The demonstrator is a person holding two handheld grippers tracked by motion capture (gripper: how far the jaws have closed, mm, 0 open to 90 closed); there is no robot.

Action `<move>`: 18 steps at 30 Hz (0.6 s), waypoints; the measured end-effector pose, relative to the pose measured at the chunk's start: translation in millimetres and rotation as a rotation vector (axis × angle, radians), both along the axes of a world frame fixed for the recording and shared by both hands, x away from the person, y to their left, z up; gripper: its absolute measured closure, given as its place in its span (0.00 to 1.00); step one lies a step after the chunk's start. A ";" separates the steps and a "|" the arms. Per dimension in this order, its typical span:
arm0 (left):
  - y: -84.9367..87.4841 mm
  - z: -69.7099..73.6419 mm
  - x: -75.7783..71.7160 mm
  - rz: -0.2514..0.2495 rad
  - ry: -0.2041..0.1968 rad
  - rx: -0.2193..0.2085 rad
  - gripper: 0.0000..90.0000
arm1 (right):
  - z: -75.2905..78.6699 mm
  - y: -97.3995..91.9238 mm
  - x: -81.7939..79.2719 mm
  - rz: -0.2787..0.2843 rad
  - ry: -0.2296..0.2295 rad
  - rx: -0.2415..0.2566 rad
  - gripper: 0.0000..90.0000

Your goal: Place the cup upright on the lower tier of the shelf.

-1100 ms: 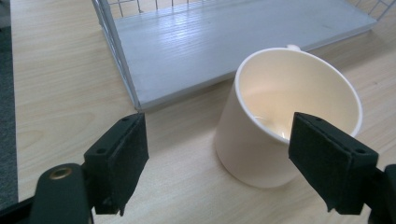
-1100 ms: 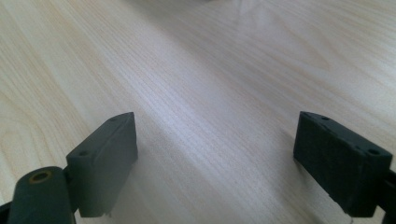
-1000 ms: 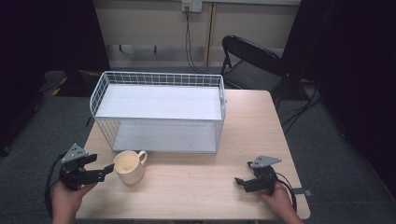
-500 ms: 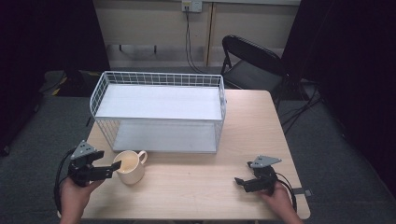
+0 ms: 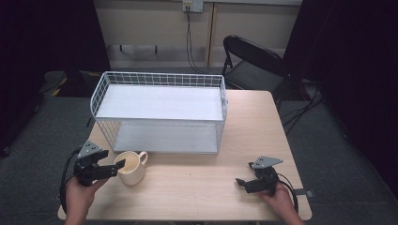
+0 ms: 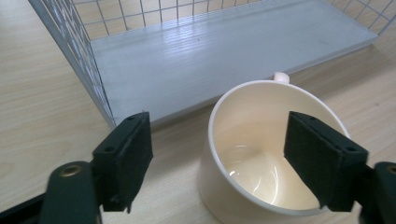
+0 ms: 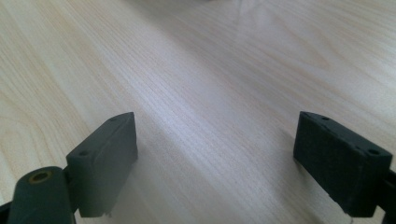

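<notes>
Mug [image 6: 268,154] wall between left jaws

Mug [image 6: 271,154] base cut by the left gripper view's bottom edge, handle mostly hidden behind its rim; rack [image 6: 224,56] cropped at top; person's forearms cut at the high view's bottom.

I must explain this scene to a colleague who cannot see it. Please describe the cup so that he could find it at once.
Start from the white wire basket on the wooden table. Just in front of its near left corner stands the cup, a cream mug with its handle pointing toward the basket. It is the only crockery on the table, and the left claw reaches its rim with jaws open, one of them inside the mug.
</notes>
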State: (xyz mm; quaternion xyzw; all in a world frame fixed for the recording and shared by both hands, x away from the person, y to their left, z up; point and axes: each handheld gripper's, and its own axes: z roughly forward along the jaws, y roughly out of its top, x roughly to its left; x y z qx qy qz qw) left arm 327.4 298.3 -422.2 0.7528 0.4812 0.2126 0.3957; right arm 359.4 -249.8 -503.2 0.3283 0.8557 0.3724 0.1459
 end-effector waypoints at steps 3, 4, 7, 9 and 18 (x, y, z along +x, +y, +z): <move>-0.5 0.2 0.1 -0.001 -0.010 0.007 0.28 | 0.0 0.0 0.0 0.000 0.000 0.000 0.14; -0.6 0.1 0.3 0.000 -0.010 0.011 0.28 | 0.0 0.0 0.0 0.000 0.000 0.000 0.14; -0.6 -1.7 0.8 0.006 -0.002 0.008 0.29 | 0.0 0.0 0.0 0.000 0.000 0.000 0.14; -0.7 -2.9 0.6 0.005 0.000 0.008 0.32 | 0.0 0.0 0.0 0.000 0.000 0.000 0.14; -2.6 -5.7 1.5 0.009 -0.009 -0.014 0.36 | 0.0 0.0 0.0 0.000 0.000 0.000 0.14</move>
